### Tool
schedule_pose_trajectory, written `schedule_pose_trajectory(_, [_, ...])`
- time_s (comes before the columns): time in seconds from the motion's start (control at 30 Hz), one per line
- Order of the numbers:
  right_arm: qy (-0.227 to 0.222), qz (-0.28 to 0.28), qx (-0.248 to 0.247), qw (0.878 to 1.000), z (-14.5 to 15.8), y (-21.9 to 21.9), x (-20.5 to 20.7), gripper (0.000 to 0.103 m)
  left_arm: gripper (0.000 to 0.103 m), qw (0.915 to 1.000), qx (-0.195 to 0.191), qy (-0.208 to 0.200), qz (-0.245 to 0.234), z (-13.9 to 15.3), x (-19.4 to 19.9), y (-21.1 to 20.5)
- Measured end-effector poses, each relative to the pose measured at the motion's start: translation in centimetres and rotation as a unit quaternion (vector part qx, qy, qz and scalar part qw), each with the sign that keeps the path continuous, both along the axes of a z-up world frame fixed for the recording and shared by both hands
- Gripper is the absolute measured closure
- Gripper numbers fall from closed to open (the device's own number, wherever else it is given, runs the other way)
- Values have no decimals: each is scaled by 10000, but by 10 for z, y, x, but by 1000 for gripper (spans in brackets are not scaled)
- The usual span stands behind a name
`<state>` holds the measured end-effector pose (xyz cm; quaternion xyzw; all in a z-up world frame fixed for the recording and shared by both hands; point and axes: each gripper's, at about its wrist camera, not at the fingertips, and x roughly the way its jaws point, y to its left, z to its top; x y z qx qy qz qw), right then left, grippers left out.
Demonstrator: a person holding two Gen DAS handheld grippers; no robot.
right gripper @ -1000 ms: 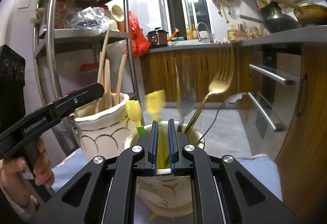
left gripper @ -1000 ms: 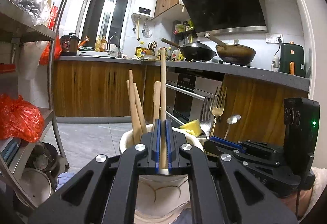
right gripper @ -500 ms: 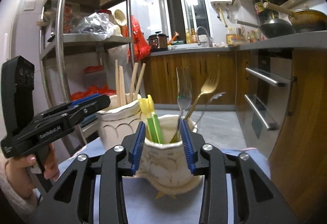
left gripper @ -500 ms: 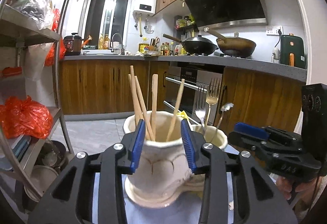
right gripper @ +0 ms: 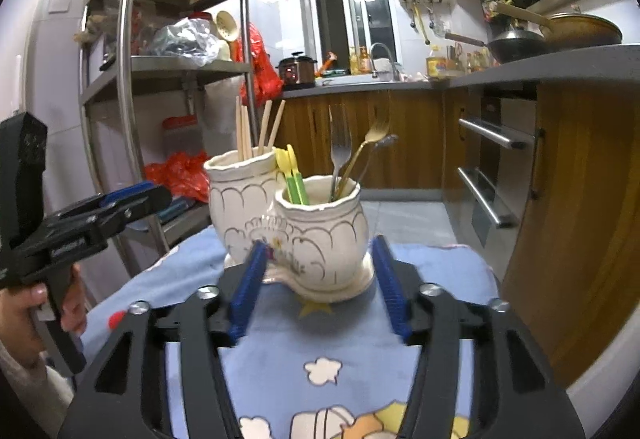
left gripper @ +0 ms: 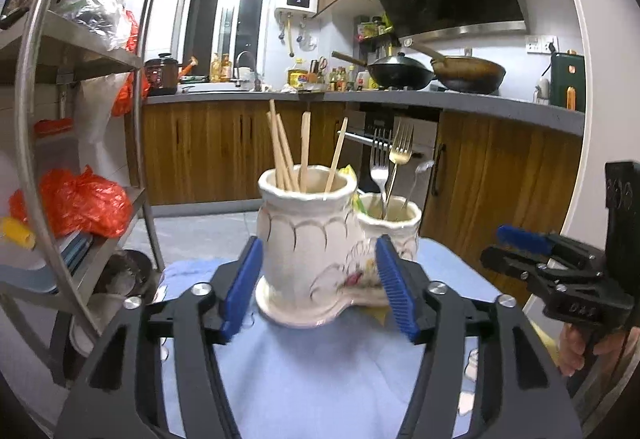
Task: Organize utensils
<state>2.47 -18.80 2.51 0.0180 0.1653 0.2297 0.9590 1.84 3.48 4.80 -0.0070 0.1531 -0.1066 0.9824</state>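
A white double ceramic utensil holder point(left gripper: 308, 243) stands on a blue cloth point(left gripper: 320, 371). Its taller cup holds several wooden chopsticks point(left gripper: 282, 151). Its lower cup point(right gripper: 324, 235) holds a silver fork point(right gripper: 339, 151), a gold fork point(right gripper: 370, 143), a spoon and yellow-green plastic utensils point(right gripper: 292, 173). My left gripper point(left gripper: 320, 283) is open and empty, just in front of the taller cup. My right gripper point(right gripper: 320, 283) is open and empty, in front of the lower cup. Each gripper shows in the other's view, the left point(right gripper: 132, 199) and the right point(left gripper: 520, 243).
A metal shelf rack point(left gripper: 48, 143) with red bags stands to the left. Wooden kitchen cabinets point(left gripper: 208, 155) and an oven point(right gripper: 492, 175) lie behind the holder. A countertop with woks point(left gripper: 400, 73) runs along the back and right.
Both grippers were shut on utensils over the cups a second ago. They opened, let the chopstick and the yellow-green utensil drop in, and pulled back from the holder.
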Motion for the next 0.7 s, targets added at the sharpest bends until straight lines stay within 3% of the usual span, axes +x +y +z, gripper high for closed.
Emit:
schedule_pose_trajectory(0.03, [-36,-25,-18,10000,0,1,-3,26,36,10000,26,7,33,-1,-2,-1])
schedule_pose_trajectory(0.13, [-181,-142,-133,9996,-4,3,-9,16,21,9998,40,-27,206,-8,-13,2])
schedule_pose_trajectory(0.2, [-215,-171,-178,9995,-5,4,-11,12,17,9995,115,-68,274,-10,-16,1])
schedule_pose_trajectory(0.33, [-283,-208,-292,9990,-8,8,-13,9,13,9982,449,-175,351,-15,-19,0])
schedule_pose_trajectory(0.47, [-376,-156,-329,9986,-9,10,-16,7,6,9985,379,-239,321,-17,-22,4])
schedule_pose_trajectory(0.7, [-534,-108,-356,9979,-10,13,-21,5,6,9985,380,-265,275,-21,-23,4])
